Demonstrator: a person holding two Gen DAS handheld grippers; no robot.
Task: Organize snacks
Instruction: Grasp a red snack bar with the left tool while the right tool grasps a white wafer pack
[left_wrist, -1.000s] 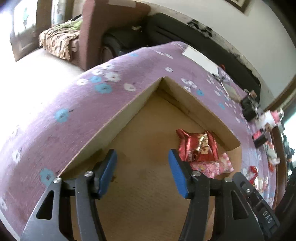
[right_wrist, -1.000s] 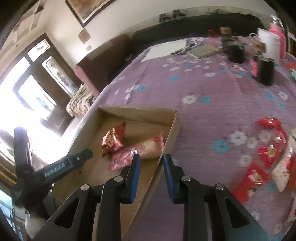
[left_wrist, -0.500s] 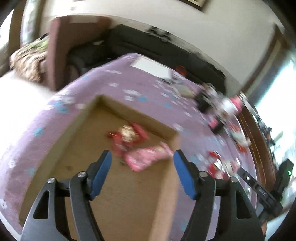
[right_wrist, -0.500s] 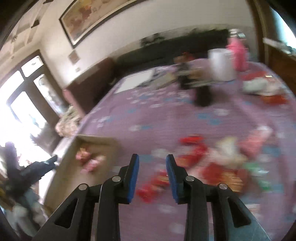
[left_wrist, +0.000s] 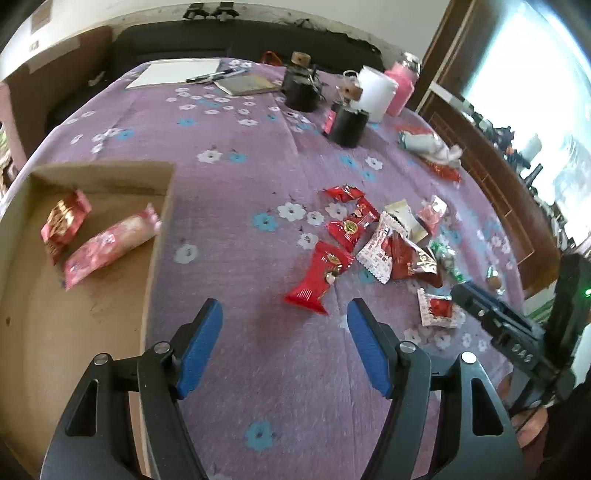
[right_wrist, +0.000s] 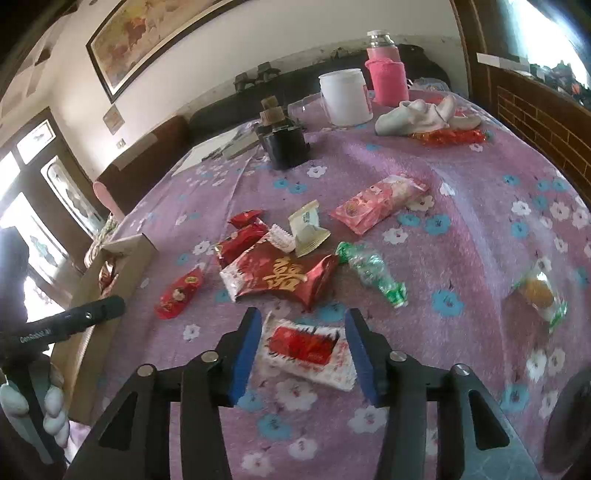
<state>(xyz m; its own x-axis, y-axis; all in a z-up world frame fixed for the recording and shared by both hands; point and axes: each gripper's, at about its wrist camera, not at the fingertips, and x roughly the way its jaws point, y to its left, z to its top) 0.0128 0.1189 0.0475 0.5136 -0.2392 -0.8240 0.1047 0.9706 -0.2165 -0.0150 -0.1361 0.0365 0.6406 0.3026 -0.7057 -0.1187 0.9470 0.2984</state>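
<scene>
A cardboard box (left_wrist: 92, 177) at the left holds a red-gold packet (left_wrist: 64, 221) and a pink packet (left_wrist: 110, 245). Loose snacks lie piled on the purple flowered cloth (left_wrist: 236, 155). My left gripper (left_wrist: 284, 310) is open and empty over the cloth, just short of a red packet (left_wrist: 319, 277). My right gripper (right_wrist: 303, 317) has its jaws opening, and a white-and-red packet (right_wrist: 308, 347) lies flat on the cloth between them with no pad pressing it. Ahead of it sit a large red packet with gold lettering (right_wrist: 280, 277), a green-wrapped candy (right_wrist: 373, 271) and a pink packet (right_wrist: 380, 201).
Two dark jars (left_wrist: 301, 86), a white tub (right_wrist: 345, 96), a pink bottle (right_wrist: 386, 74), paper with a pen (left_wrist: 173, 72) and a crumpled cloth (right_wrist: 413, 116) stand at the table's far side. A wooden cabinet (right_wrist: 546, 122) runs along the right. A hand (right_wrist: 51, 398) holds the left gripper's handle.
Both grippers swung away from the box, over to the snack pile on the cloth. The right jaws widened and now straddle the white-and-red packet. The left jaws opened a little.
</scene>
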